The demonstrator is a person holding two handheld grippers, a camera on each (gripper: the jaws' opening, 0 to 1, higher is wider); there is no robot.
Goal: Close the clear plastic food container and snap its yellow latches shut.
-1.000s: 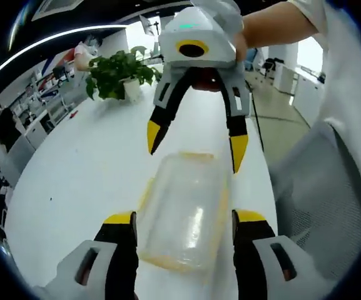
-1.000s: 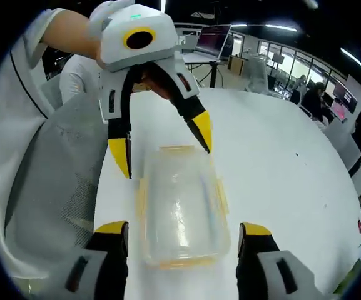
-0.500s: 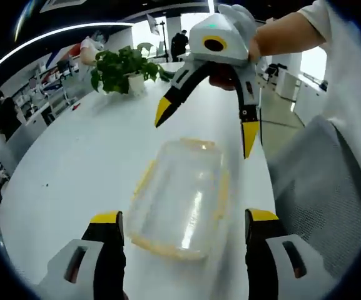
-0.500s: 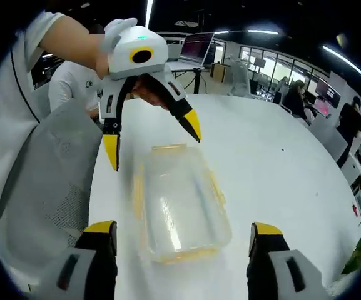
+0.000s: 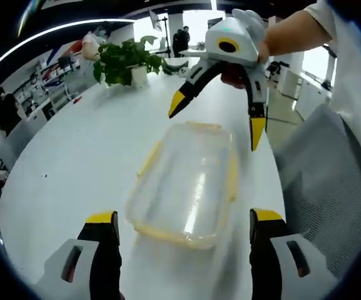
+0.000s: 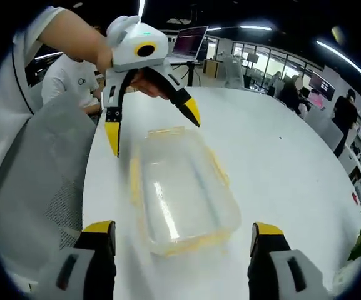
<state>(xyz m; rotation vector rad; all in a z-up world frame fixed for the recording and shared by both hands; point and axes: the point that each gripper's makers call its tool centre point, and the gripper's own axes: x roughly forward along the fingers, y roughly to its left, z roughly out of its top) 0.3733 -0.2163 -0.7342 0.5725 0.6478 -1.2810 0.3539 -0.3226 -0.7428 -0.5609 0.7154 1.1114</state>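
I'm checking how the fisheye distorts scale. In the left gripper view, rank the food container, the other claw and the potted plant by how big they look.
Largest to smallest, as they look:
1. food container
2. right claw, close behind it
3. potted plant

The plant stands farther down the table, so its small look may only be distance.
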